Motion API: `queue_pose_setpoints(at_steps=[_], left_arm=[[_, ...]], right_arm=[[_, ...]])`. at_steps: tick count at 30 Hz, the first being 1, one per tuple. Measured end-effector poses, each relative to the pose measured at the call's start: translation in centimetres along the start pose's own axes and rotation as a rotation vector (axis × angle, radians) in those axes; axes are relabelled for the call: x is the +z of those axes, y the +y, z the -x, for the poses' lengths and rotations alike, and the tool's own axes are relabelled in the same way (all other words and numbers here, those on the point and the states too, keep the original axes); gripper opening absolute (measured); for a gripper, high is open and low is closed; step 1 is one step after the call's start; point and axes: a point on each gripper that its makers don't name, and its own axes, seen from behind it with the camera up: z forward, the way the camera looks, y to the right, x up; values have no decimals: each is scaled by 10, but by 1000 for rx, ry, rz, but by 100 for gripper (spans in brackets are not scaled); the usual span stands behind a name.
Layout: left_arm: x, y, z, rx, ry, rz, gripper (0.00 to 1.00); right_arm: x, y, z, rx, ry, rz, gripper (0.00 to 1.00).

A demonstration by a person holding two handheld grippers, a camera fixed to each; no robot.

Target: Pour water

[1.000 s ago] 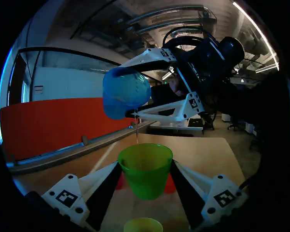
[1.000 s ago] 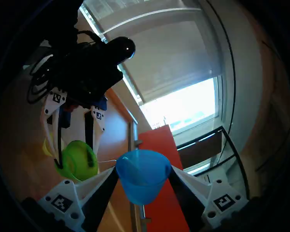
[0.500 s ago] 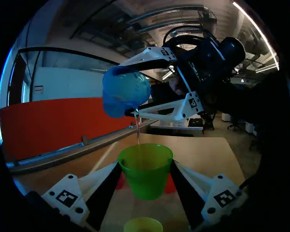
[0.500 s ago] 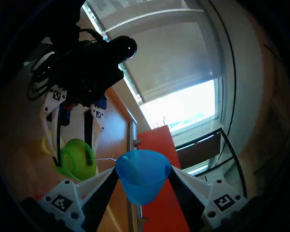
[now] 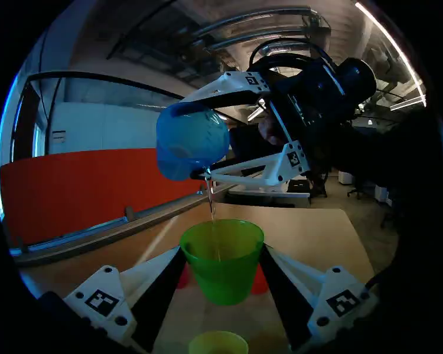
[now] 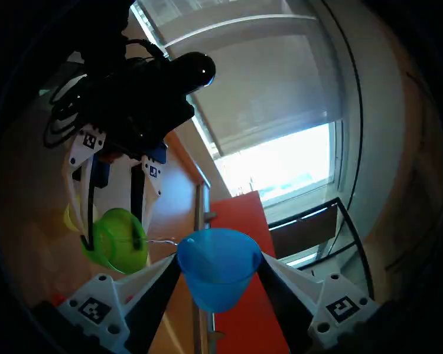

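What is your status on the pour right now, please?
Left gripper shut on green cup, held upright. Right gripper shut on blue cup, tipped, thin stream falling into the green cup. Yellow cup below, out of the stream's path.

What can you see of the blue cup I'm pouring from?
The blue cup looks like translucent plastic, tapered toward its base. It is clamped across its sides in the jaws of the right gripper, lifted above the table and tipped over sideways. A thin stream of water falls from its lip into the green cup below, which it does not touch.
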Motion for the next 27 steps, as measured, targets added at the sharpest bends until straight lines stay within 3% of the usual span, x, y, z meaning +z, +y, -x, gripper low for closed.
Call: queue_pose_setpoints(at_steps=[27], left_arm=[[0,-1,-2,2,2,0,86]], right_arm=[[1,2,2,-46,-4,2,91]])
